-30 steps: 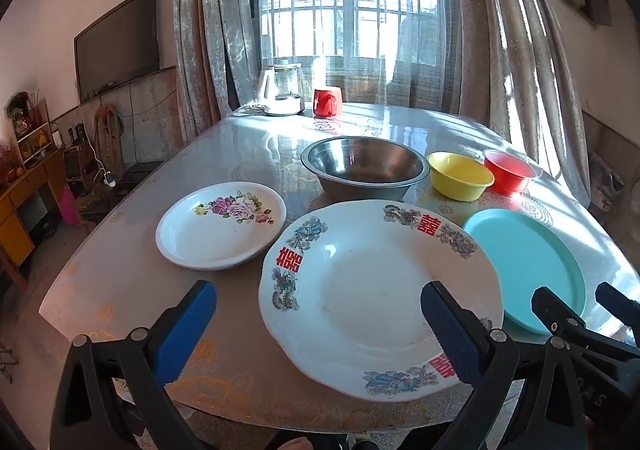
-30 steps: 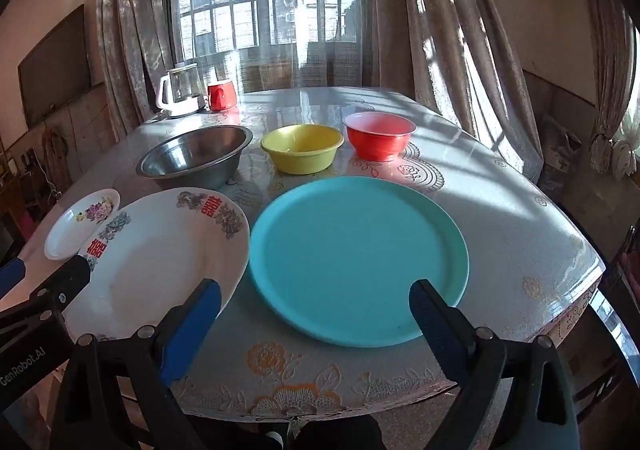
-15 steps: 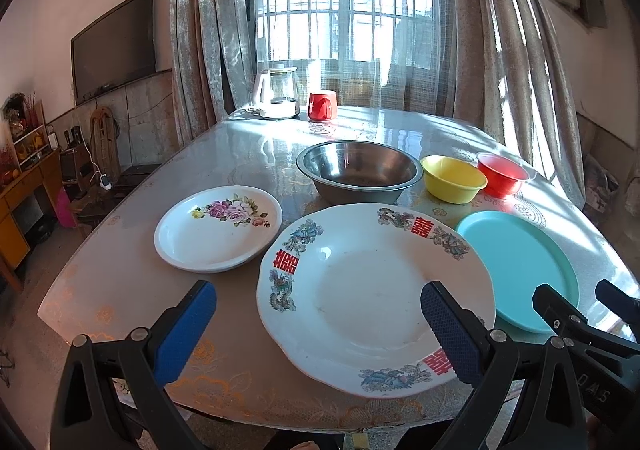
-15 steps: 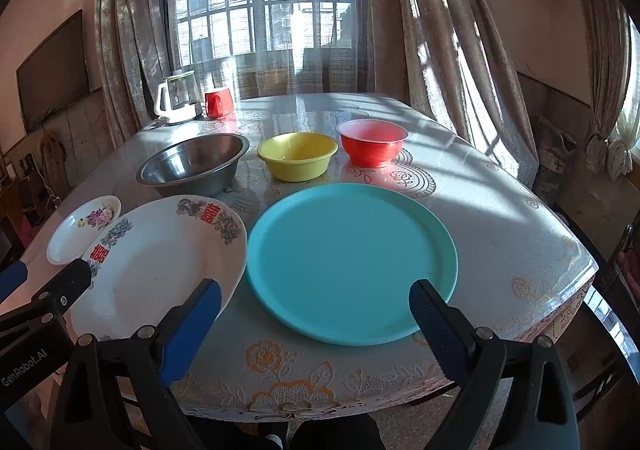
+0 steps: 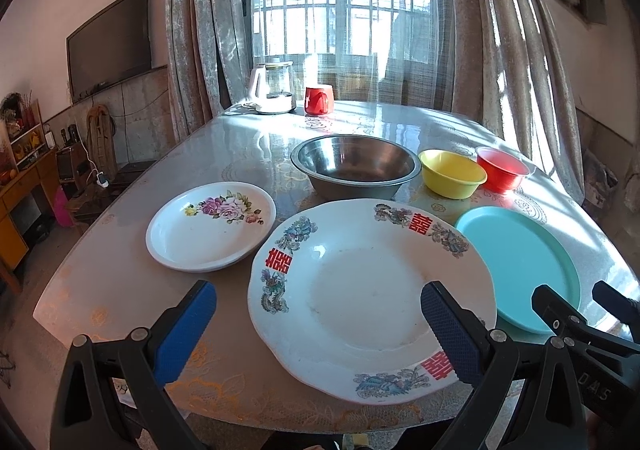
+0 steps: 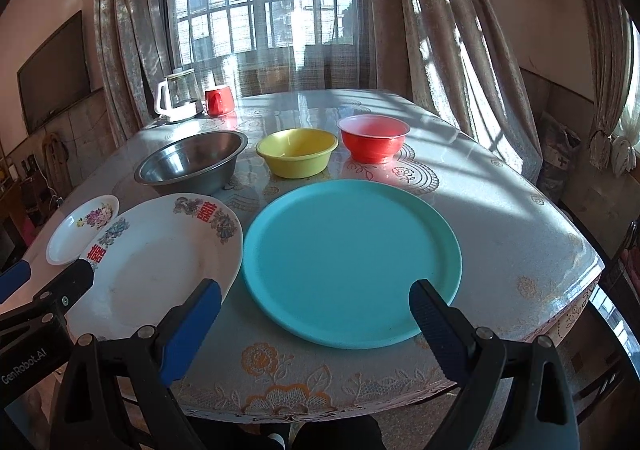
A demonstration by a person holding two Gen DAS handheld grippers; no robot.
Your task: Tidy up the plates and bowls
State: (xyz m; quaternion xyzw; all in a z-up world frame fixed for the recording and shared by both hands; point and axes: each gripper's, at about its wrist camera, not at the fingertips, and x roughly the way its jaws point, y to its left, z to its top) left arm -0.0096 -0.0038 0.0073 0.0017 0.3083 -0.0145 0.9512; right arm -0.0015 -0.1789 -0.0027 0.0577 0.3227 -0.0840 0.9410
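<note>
Steel bowl point(image 5: 355, 169), yellow bowl point(image 5: 452, 173) and red bowl point(image 5: 502, 169) sit in a row on the table point(image 5: 120, 290), and each looks bare inside. Nearer are three plates side by side: a small flowered plate point(image 5: 210, 226), a big white plate point(image 5: 368, 294) and a teal plate point(image 6: 350, 260). Both big plates lie close to the table's near edge. The left claw point(image 5: 320, 324) and right claw point(image 6: 316, 316) hang above that edge, spread wide and gripping nothing.
</note>
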